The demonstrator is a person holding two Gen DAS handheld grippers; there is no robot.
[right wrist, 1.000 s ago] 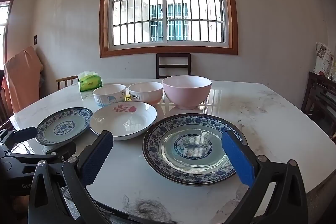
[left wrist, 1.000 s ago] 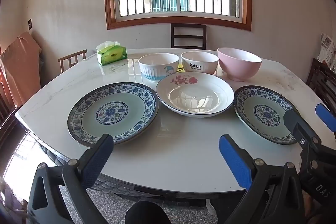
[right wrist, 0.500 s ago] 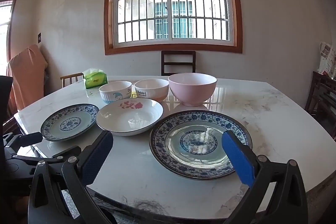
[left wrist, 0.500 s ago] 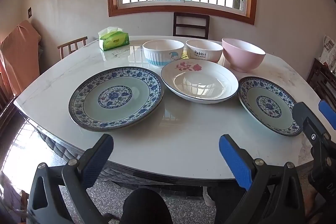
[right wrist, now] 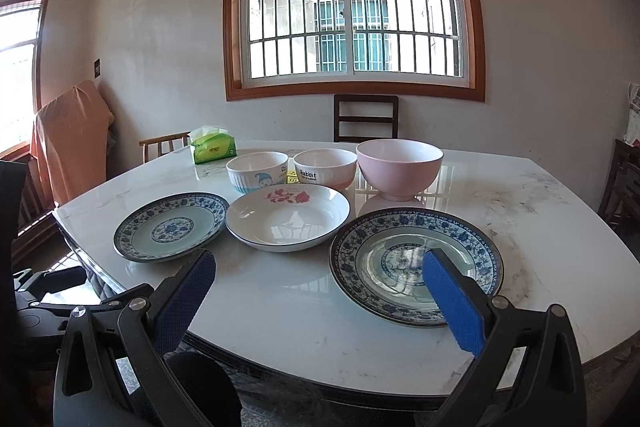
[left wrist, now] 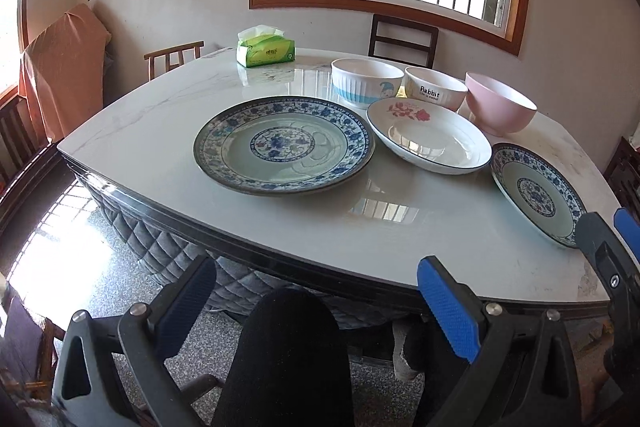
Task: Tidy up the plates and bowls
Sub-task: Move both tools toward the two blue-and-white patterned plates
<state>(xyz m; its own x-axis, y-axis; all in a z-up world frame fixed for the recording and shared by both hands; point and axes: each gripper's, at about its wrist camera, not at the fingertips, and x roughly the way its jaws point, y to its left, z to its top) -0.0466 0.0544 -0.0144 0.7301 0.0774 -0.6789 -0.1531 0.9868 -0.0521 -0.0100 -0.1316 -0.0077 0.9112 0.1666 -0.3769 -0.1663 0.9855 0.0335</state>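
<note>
On the marble table (left wrist: 160, 115) lie two blue-patterned plates, one at the left (left wrist: 284, 145) (right wrist: 172, 225) and one at the right (left wrist: 536, 193) (right wrist: 416, 267). Between them sits a white flowered plate (left wrist: 430, 141) (right wrist: 288, 217). Behind the plates stand a striped cartoon bowl (left wrist: 366, 83) (right wrist: 258, 171), a "Rabbit" bowl (left wrist: 434, 93) (right wrist: 325, 169) and a pink bowl (left wrist: 500, 109) (right wrist: 399, 169). My left gripper (left wrist: 316, 301) hangs open and empty off the table's near edge. My right gripper (right wrist: 320, 301) is open above the near edge, its right pad (right wrist: 452, 303) over the right plate.
A green tissue box (left wrist: 266, 51) stands at the table's far left. Wooden chairs (left wrist: 402, 39) (left wrist: 174, 57) line the far side under the window. A person's dark knee (left wrist: 288, 347) sits below the left gripper. A covered orange item (left wrist: 60, 75) leans at the left wall.
The left gripper has drawn back and to the left, off the table edge, so floor and knee now show. The right gripper has pulled back a little. Dishes have not moved.
</note>
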